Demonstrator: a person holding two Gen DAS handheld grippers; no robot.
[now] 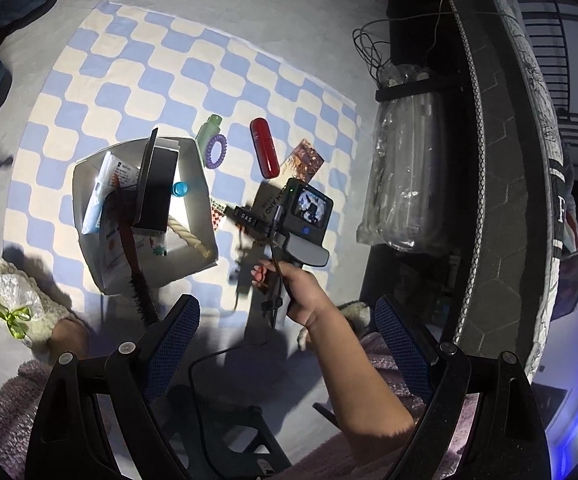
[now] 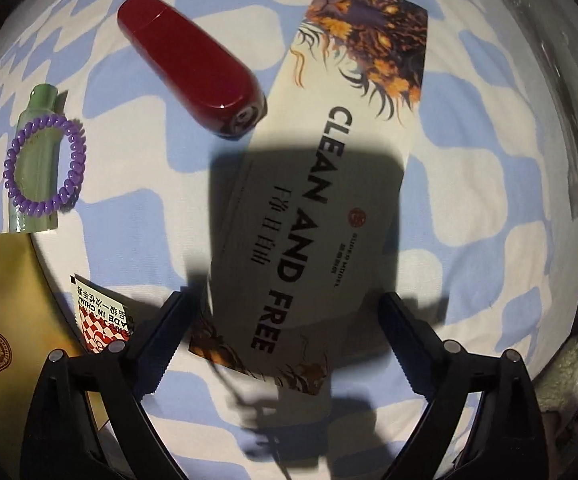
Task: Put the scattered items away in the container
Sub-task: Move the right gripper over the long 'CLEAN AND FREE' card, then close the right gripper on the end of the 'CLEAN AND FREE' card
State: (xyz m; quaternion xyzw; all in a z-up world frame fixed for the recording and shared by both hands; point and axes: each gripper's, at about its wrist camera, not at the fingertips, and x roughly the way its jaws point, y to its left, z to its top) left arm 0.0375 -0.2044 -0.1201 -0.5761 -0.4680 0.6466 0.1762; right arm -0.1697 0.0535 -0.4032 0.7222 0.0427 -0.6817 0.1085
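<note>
Right wrist view had the right gripper (image 2: 281, 340) hanging straight over the flat "CLEAN AND FREE" packet (image 2: 321, 184), fingers spread wide with nothing between them, one on each side of the packet's near end; so the step in hand looked like picking that packet up to drop it in the white box (image 1: 199, 168). The packet lay flat on the blue-and-cream checked cloth (image 2: 489, 200), just beside the red case (image 2: 193, 68), whose butt end looked to touch or overlap its left edge; can't say which for sure.

My take on doing it well: it's thin and flat, so I'd come down low, tips nearly on the cloth, and close across the short width near the end; too high and the fingers would probably just slide over the top. Watch the red case too, a sloppy approach could knock it rolling.

Orientation: its long axis ran from the gripper away toward the top of frame, leaning a bit right; the printed text ran along that axis, with the orange flower end farthest off.

The left gripper (image 1: 289, 344) was held high above it all, fingers wide apart, holding nothing; from there the box sat left of the packet, already stuffed with a hairbrush (image 1: 129, 248) and other bits.
</note>
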